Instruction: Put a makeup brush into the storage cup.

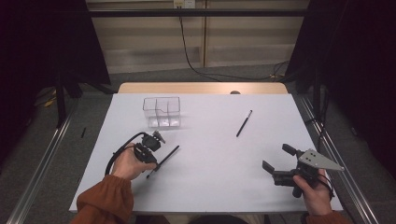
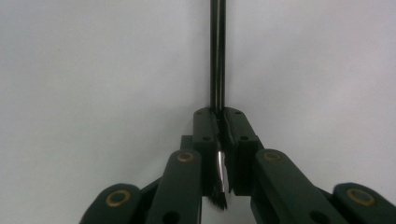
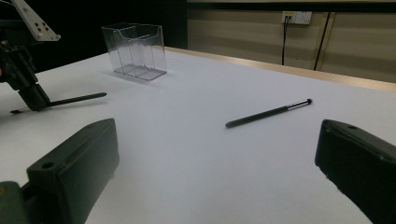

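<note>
My left gripper [image 1: 154, 164] is shut on a thin black brush [image 1: 167, 156] that lies low on the white table, left of centre. In the left gripper view the brush handle [image 2: 217, 56] runs straight out between the closed jaws, with its silver ferrule and dark bristles behind them. In the right gripper view the left gripper [image 3: 33, 103] points down and pinches the brush [image 3: 77, 99] near its bristle end. A second black stick with a silver end [image 1: 243, 123] [image 3: 268, 113] lies loose, right of centre. My right gripper [image 1: 279, 157] [image 3: 217, 137] stands open over the table's near right, holding nothing.
A clear plastic organizer [image 1: 162, 111] [image 3: 135, 50] with several compartments stands upright at the back left of the white table [image 1: 210, 186]. A wooden strip [image 1: 201, 87] runs along the far edge. Dark curtains, metal rails and floor cables surround the table.
</note>
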Demonstrator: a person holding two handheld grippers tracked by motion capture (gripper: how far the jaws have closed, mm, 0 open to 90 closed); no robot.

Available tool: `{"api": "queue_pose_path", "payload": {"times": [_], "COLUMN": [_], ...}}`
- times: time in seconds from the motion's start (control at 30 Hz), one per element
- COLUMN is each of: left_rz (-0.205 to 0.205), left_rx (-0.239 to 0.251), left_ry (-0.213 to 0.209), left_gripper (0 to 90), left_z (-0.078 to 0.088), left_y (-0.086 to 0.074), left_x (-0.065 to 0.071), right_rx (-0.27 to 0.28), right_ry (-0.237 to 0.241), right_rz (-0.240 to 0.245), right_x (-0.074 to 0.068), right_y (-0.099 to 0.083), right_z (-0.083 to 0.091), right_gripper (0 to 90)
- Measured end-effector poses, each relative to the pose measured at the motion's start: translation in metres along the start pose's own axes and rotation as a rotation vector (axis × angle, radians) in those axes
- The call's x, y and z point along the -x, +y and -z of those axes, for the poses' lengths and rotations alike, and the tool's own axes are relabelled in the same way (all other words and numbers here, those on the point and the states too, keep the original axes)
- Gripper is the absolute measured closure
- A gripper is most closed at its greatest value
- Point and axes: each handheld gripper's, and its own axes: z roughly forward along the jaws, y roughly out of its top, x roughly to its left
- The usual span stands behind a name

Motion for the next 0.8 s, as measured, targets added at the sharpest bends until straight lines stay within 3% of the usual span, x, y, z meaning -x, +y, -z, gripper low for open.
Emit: {"api": "queue_pose_path", "payload": {"times": [0.2,0.27,0.5,0.53,0.6,0.7,0.8], "left_rz": [0.041,0.046,0.029,0.03,0.044,0.021,0.007], "left_rx": [0.045,0.105,0.2,0.248,0.277,0.299,0.363], "left_ry": [0.005,-0.019,-0.049,-0.067,-0.071,-0.075,-0.069], "left_gripper": [84.5,84.4,84.4,84.4,84.4,84.4,84.4], "left_z": [0.007,0.013,0.021,0.023,0.025,0.027,0.03], "left_y": [-0.002,-0.005,-0.009,-0.011,-0.013,-0.015,-0.019], "left_x": [-0.003,-0.005,-0.006,-0.006,-0.006,-0.005,-0.004], "right_rx": [0.0,0.0,0.003,0.002,0.003,0.002,0.003], "right_ry": [0.0,0.0,0.0,-0.001,0.0,0.003,0.002], "right_rz": [0.0,0.0,-0.003,-0.003,-0.006,-0.003,-0.008], "right_x": [0.0,0.0,0.001,0.001,0.001,0.0,0.001], "right_y": [0.0,0.0,0.0,0.0,0.0,0.0,0.0], "right_z": [0.0,0.0,0.001,0.001,0.0,-0.001,-0.001], "right_gripper": [0.0,0.0,0.0,0.0,0.0,0.0,0.0]}}
